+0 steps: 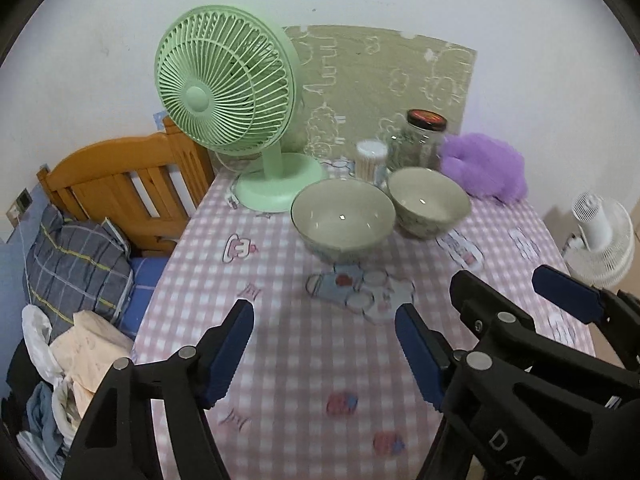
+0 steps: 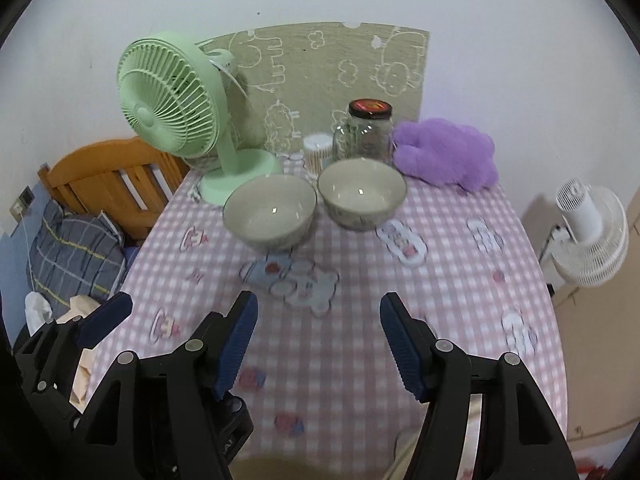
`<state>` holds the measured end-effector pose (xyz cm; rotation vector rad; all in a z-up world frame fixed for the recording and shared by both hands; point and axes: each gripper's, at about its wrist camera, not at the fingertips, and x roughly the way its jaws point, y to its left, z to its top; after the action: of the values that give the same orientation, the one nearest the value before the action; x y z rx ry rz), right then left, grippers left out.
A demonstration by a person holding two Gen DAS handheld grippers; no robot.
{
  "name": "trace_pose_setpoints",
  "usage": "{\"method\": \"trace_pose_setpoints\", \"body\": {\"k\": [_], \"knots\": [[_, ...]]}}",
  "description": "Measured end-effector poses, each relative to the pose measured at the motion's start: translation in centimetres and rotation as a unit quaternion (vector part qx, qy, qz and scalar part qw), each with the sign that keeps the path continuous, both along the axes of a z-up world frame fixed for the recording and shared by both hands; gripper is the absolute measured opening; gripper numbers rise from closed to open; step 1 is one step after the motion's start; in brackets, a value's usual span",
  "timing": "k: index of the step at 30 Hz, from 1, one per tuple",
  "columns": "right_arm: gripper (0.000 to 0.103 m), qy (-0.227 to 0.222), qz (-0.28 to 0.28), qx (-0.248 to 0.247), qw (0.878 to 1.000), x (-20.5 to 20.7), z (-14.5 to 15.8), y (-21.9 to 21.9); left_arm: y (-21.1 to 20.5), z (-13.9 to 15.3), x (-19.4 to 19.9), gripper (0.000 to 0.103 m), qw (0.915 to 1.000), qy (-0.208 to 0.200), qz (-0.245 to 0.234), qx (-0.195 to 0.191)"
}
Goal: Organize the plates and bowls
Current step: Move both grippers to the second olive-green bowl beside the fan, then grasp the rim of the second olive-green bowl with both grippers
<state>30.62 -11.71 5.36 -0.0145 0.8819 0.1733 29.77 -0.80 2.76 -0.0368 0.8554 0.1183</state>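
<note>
Two pale green bowls stand side by side, upright and empty, on the pink checked tablecloth [image 1: 304, 364] [image 2: 460, 288]. The larger bowl [image 1: 342, 220] [image 2: 270, 216] is on the left, the smaller bowl [image 1: 428, 202] [image 2: 362, 194] on the right. My left gripper [image 1: 324, 352] is open and empty above the cloth, well short of the bowls. My right gripper [image 2: 318, 340] is open and empty too, beside the left one; it shows in the left wrist view [image 1: 516, 292]. The left gripper's finger shows at the left of the right wrist view [image 2: 106, 318].
Behind the bowls stand a green desk fan [image 1: 228, 92] [image 2: 172, 100], a cotton swab tub [image 1: 372, 160] [image 2: 318, 152], a glass jar [image 1: 420, 140] [image 2: 366, 132] and a purple plush [image 1: 484, 164] [image 2: 444, 154]. A bed with bedding [image 1: 76, 256] lies left. A white fan [image 2: 588, 236] stands right.
</note>
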Motion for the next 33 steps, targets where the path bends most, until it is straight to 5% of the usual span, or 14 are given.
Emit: {"method": "trace_pose_setpoints", "body": {"k": [13, 23, 33], "knots": [[0.052, 0.021, 0.004, 0.032, 0.999, 12.0, -3.9, 1.7, 1.7, -3.4, 10.2, 0.068, 0.9981, 0.020, 0.054, 0.024], [0.041, 0.071, 0.006, 0.048, 0.996, 17.0, -7.8, 3.2, 3.4, -7.4, 14.5, 0.060, 0.9969, 0.050, 0.055, 0.026], [0.025, 0.102, 0.004, 0.053, 0.993, 19.3, -10.3, 3.6, 4.1, -9.6, 16.5, 0.034, 0.9970, 0.066, 0.041, 0.004]]}}
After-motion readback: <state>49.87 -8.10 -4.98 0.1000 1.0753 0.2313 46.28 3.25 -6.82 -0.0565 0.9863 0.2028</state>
